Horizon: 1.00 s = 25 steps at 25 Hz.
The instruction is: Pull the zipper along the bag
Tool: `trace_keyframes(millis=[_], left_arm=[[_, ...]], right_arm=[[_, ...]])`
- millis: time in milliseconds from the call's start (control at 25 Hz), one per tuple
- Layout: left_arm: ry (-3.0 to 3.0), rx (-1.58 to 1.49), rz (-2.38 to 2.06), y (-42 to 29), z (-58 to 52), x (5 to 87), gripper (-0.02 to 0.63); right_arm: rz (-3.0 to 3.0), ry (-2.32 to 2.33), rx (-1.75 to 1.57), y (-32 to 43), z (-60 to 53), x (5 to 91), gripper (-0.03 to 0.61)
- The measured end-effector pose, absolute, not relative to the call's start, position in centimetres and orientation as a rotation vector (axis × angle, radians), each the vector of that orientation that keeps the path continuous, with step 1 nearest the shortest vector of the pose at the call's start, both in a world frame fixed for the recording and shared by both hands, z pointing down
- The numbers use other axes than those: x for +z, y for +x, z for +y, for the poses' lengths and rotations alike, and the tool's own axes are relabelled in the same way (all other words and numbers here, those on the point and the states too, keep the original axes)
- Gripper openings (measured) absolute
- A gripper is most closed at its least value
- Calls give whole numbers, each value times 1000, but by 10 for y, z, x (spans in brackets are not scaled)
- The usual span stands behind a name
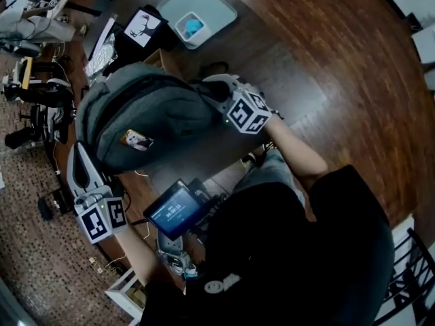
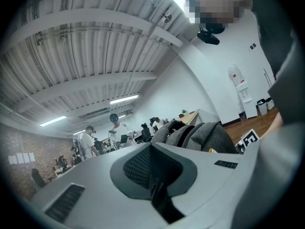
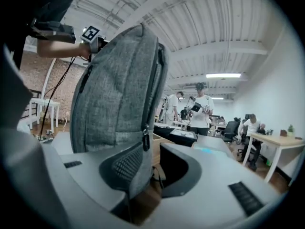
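A grey backpack point(image 1: 146, 114) stands upright between my two grippers. In the right gripper view the backpack point(image 3: 119, 94) fills the left half, and its black zipper pull point(image 3: 146, 140) hangs at the lower corner. My right gripper point(image 3: 150, 171) is open, with that corner of the bag between the jaws. The corner leans on the left pad and stays apart from the right one. In the head view the right gripper point(image 1: 217, 88) is at the bag's right end. My left gripper point(image 1: 78, 153) is at the bag's left end. Its jaws are shut in the left gripper view point(image 2: 151, 168), where the bag point(image 2: 205, 135) shows beyond them.
A lit tablet point(image 1: 175, 209) is mounted in front of the person's chest. Behind the bag are a cardboard box point(image 1: 163, 60), a black box with a deer picture point(image 1: 143, 27) and a grey tray point(image 1: 214, 5). Wooden floor point(image 1: 326, 60) lies to the right. People stand among desks in the background.
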<state>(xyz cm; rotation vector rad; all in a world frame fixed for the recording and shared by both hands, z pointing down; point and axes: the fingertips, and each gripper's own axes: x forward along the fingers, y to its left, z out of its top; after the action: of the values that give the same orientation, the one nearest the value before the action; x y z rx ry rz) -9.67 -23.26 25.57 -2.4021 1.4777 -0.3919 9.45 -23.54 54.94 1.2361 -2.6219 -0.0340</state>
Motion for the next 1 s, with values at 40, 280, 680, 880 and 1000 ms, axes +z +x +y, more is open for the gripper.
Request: trace_keyframes(millis=[40, 280, 680, 880, 1000], left_arm=[[-2403, -393, 1480, -97, -233, 256, 0], [-2403, -391, 1469, -99, -233, 254, 0], [-2418, -378, 1450, -99, -231, 255, 0], [-2420, -389, 1440, -98, -229, 256, 0], [-2422, -410, 1435, -98, -230, 260, 0]], right_arm=[[-2607, 1239, -77, 93, -238, 548, 133], [-2509, 1331, -438, 96, -243, 527, 132], [-2592, 908, -508, 88, -222, 542, 202], [-2789, 617, -142, 86, -230, 548, 206], [-2757, 708, -243, 86, -240, 546, 227]])
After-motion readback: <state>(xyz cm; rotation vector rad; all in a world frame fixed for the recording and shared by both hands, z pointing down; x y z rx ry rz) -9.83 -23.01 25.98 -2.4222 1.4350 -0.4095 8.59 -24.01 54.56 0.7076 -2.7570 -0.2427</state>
